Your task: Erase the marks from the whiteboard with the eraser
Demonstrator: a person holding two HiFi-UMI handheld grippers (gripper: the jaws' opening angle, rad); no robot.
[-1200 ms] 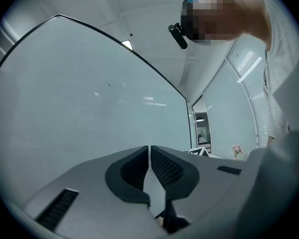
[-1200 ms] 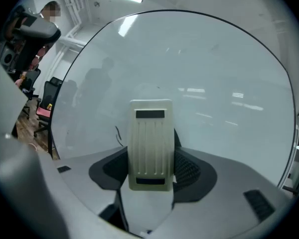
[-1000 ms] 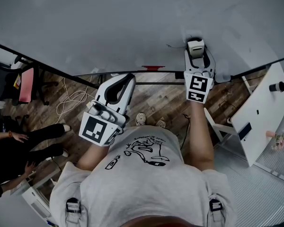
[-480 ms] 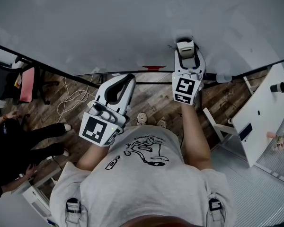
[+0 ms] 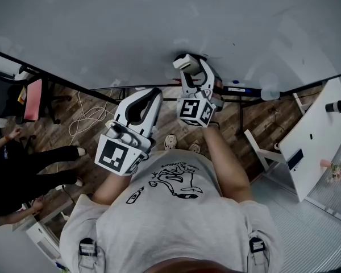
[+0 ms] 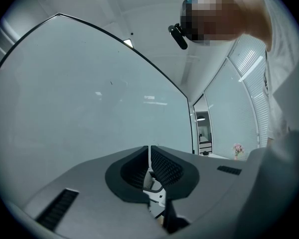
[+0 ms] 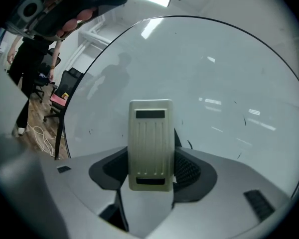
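Observation:
A large whiteboard [image 5: 159,21] fills the top of the head view. My right gripper [image 5: 186,65] is shut on a pale ribbed eraser [image 7: 149,144], whose end [image 5: 184,62] presses against the board's lower part. Small dark marks [image 7: 245,121] show on the board to the eraser's right in the right gripper view, and one curls next to the eraser [image 7: 190,144]. My left gripper [image 5: 145,95] hangs below the board's bottom edge, jaws closed on nothing [image 6: 149,156]. The board's surface [image 6: 89,108] looks blank in the left gripper view.
A tray rail with a marker [image 5: 238,89] runs under the board. A white table [image 5: 312,132] stands at right. At left are an office chair [image 5: 17,98], floor cables [image 5: 85,118] and a seated person's legs [image 5: 40,164].
My right gripper has swept the eraser leftward along the board's lower part and tilted. The left gripper has stayed in place.

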